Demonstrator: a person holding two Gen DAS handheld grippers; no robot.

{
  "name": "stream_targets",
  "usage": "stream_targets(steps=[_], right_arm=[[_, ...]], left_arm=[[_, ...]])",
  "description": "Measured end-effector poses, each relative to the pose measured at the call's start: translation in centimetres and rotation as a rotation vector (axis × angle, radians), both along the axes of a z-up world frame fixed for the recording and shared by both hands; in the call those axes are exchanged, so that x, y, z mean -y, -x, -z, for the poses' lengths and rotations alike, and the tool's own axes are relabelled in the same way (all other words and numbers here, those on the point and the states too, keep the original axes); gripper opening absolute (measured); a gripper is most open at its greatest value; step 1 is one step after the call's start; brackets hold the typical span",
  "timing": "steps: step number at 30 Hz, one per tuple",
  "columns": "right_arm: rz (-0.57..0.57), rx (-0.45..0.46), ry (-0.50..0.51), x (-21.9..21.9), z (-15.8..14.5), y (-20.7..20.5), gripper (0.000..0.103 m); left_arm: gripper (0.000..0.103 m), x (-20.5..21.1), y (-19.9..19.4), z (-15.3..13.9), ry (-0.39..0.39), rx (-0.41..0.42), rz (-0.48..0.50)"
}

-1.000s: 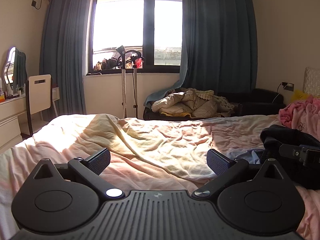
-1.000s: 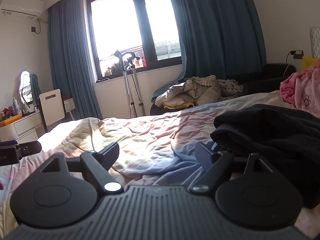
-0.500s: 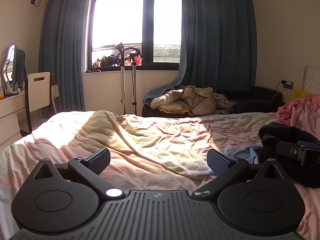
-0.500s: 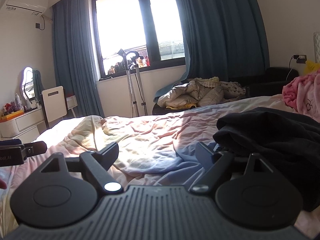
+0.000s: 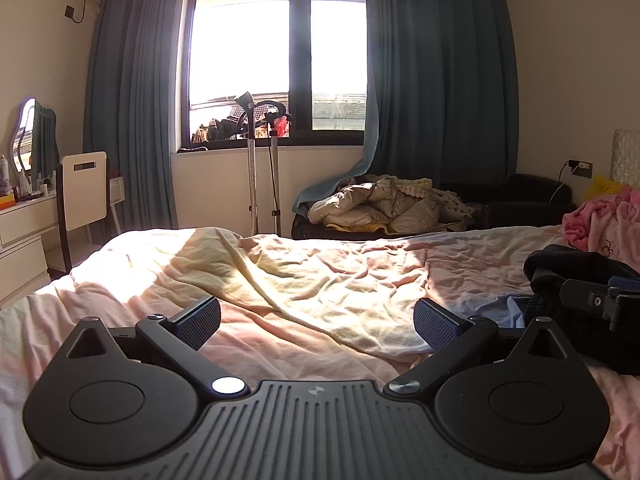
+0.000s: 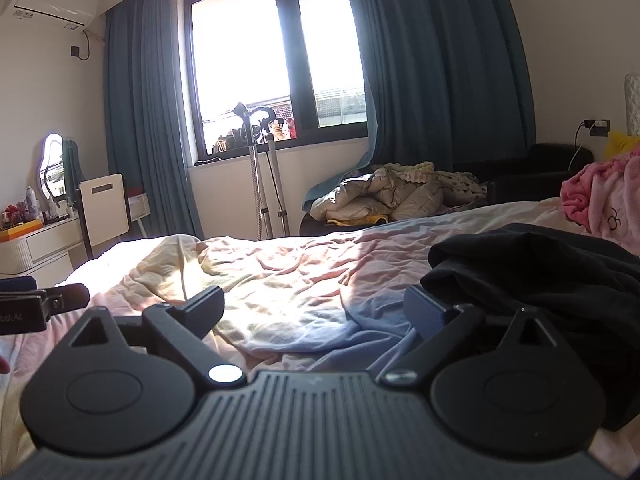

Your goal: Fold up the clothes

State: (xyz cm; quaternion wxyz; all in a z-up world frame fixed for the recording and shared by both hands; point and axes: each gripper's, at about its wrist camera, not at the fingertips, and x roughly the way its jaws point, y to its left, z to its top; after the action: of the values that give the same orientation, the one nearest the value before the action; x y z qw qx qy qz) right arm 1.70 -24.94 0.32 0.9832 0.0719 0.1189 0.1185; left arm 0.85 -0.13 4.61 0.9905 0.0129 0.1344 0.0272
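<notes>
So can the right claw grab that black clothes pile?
Probably yes. The right claw is wide open and empty, and the black clothes pile lies on the bed beside its right finger with nothing between.

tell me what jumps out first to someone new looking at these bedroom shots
The bright window between dark blue curtains at the far wall catches the eye first. Below it spreads the rumpled, sunlit pink and yellow bedding, with a black garment heaped at its right side. Both claws, left and right, hang open and empty just above the bed.

Black garment (image 6: 540, 264) on rumpled bed (image 5: 320, 280)
</notes>
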Motion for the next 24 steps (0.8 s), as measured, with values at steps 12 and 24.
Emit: stream_targets(steps=[12, 24], right_arm=[[-0.011, -0.001, 0.026, -0.5, 0.11, -0.13, 0.103], [0.002, -0.005, 0.036, -0.69, 0.34, -0.35, 0.103]], left_arm=[[0.103, 0.23, 0.02, 0.13, -0.035, -0.008, -0.037], [0.103, 0.39, 0.18, 0.14, -0.047, -0.008, -0.035]])
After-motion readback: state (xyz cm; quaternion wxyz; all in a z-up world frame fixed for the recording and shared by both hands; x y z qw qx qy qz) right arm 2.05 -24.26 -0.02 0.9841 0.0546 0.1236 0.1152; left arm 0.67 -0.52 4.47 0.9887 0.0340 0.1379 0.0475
